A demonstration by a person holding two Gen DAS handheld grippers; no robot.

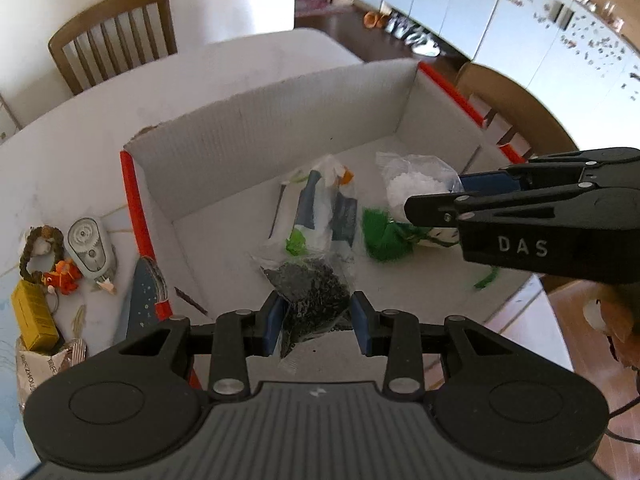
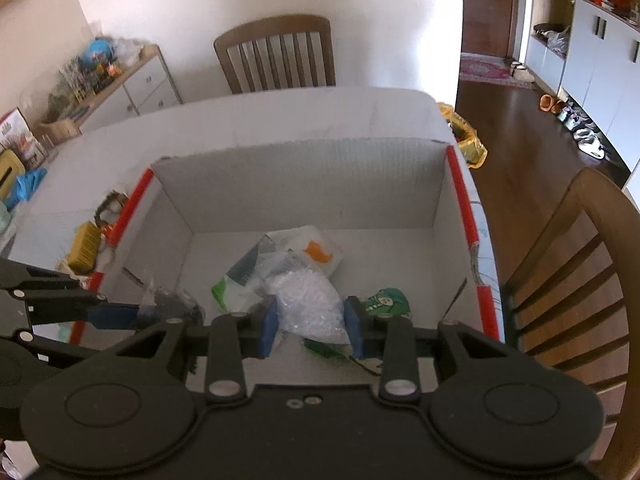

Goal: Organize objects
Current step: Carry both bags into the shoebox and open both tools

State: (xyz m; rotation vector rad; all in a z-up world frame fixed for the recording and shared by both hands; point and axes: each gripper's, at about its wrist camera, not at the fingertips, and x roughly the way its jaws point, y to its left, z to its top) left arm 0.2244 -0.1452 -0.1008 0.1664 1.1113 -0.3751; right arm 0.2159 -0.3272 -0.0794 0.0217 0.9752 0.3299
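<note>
A white cardboard box [image 1: 280, 136] with red edges stands on the table; it also shows in the right wrist view [image 2: 304, 176]. My left gripper [image 1: 318, 326] is shut on a clear bag of black bits [image 1: 316, 288] over the box's near side. My right gripper [image 2: 310, 326] is shut on a clear bag of white bits [image 2: 312, 300], which also shows in the left wrist view [image 1: 416, 188], over the box. In the box lie a plastic packet with blue and orange parts [image 1: 320, 204] and a green packet [image 1: 386, 236].
Left of the box on the table lie a yellow box [image 1: 34, 316], a grey geared toy [image 1: 88, 248], a twine wreath [image 1: 40, 252] and an orange figure [image 1: 62, 278]. Wooden chairs stand at the far side [image 1: 116, 36] and right [image 2: 576, 280].
</note>
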